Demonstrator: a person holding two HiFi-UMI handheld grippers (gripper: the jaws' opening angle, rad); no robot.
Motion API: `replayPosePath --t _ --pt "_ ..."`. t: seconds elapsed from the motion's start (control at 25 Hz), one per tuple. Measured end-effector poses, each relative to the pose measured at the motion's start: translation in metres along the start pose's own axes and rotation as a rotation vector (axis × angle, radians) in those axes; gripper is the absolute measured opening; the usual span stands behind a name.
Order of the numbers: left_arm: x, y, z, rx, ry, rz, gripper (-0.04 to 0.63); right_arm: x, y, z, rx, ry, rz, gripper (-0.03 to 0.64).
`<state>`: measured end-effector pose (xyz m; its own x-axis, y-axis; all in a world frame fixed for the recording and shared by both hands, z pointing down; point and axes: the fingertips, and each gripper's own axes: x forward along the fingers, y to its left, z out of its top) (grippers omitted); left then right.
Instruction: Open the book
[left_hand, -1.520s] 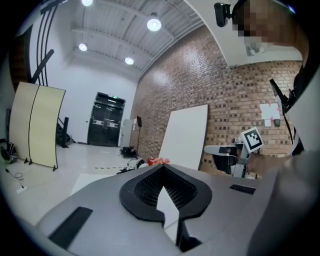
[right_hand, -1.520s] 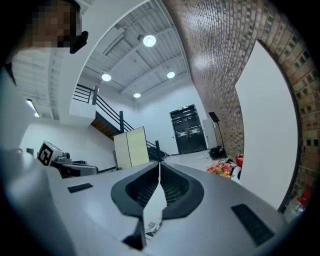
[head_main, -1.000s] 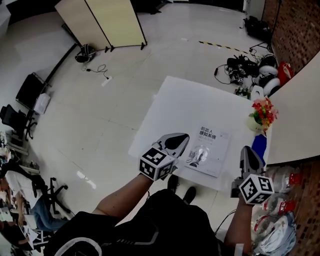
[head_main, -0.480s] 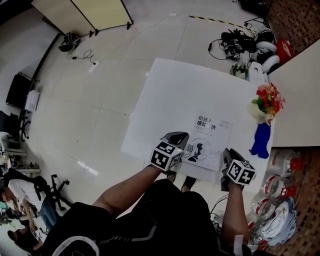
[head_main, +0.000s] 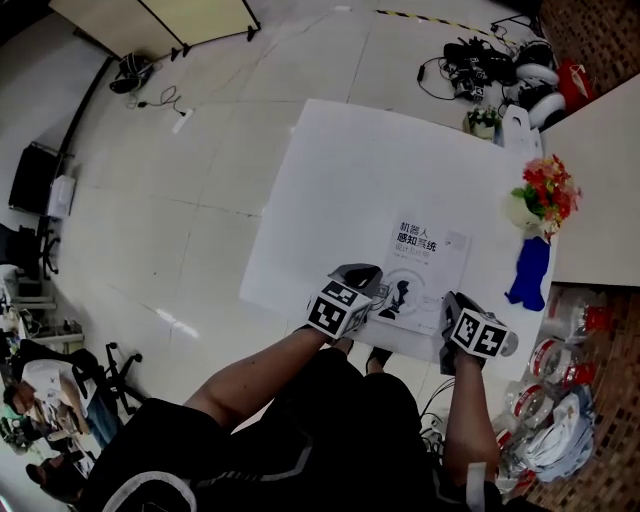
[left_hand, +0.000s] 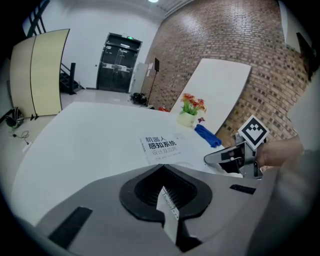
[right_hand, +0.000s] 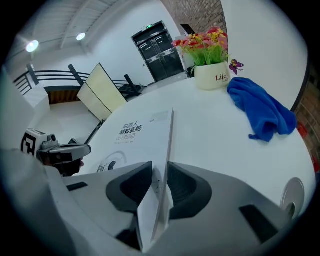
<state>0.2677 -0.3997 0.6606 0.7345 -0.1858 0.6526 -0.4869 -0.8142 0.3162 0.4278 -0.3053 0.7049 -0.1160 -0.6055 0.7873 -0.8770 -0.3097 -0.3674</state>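
Pinching the white paperback book (head_main: 422, 268) by its edge, right gripper (right_hand: 159, 176) is clamped on it, left gripper (left_hand: 166, 189) closed and empty; the book looks unopened.

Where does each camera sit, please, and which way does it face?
Head view: on the person's head, facing steeply down at the table and book; both forearms, left gripper and right gripper show.
Left gripper view: on the left gripper, facing along its jaws over the book towards the flowers.
Right gripper view: on the right gripper, facing along jaws shut on the book's edge.
Shared: all show the book.
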Motion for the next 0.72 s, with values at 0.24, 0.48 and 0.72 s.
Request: replayPosePath --t 0.24,0.48,0.72 --pt "0.002 0.000 -0.007 0.002 0.016 -0.006 0.003 0.001 -0.001 0.000 0.030 0.025 -0.012 0.075" --pt "-0.001 -0.002 -0.006 0.006 0.007 -0.009 0.003 -0.002 -0.005 0.002 0.071 0.018 -0.060 0.037" --pt "-0.011 -0.004 -0.002 0.019 -0.012 0.005 0.003 -0.017 0.002 0.012 0.129 -0.048 -0.043 0.015"
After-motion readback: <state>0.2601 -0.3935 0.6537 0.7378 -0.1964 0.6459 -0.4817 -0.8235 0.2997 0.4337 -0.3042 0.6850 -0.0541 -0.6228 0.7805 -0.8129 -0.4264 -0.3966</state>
